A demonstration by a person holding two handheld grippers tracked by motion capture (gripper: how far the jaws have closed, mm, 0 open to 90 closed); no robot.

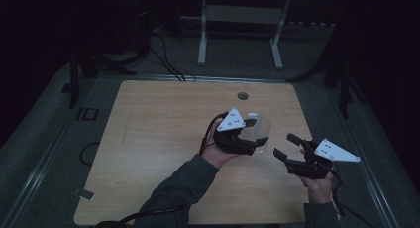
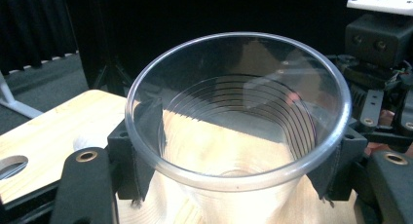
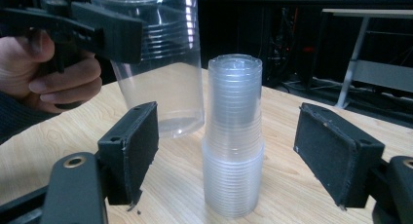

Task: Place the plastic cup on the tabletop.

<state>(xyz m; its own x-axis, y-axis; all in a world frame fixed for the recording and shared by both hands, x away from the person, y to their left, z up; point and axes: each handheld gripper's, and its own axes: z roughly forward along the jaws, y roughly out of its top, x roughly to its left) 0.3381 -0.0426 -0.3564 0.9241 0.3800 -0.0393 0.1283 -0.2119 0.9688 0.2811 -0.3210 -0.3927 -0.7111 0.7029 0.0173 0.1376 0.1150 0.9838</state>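
2 grippers over a wooden table (image 1: 148,139), right of centre in the high view. Left gripper (image 1: 250,134) clamped on a clear plastic cup (image 1: 260,131), pads pressing its wall just under the rim (open mouth facing the camera in the left gripper view (image 2: 238,112)), cup base seemingly lifted off the wood, upper left of the right gripper view (image 3: 160,73). Right gripper (image 1: 288,147) at lower right of the high view, jaws wide apart, gripping nothing. Between them in the right gripper view, untouched: upside-down stack of clear cups (image 3: 234,136), standing upright on the table, just beside the held cup
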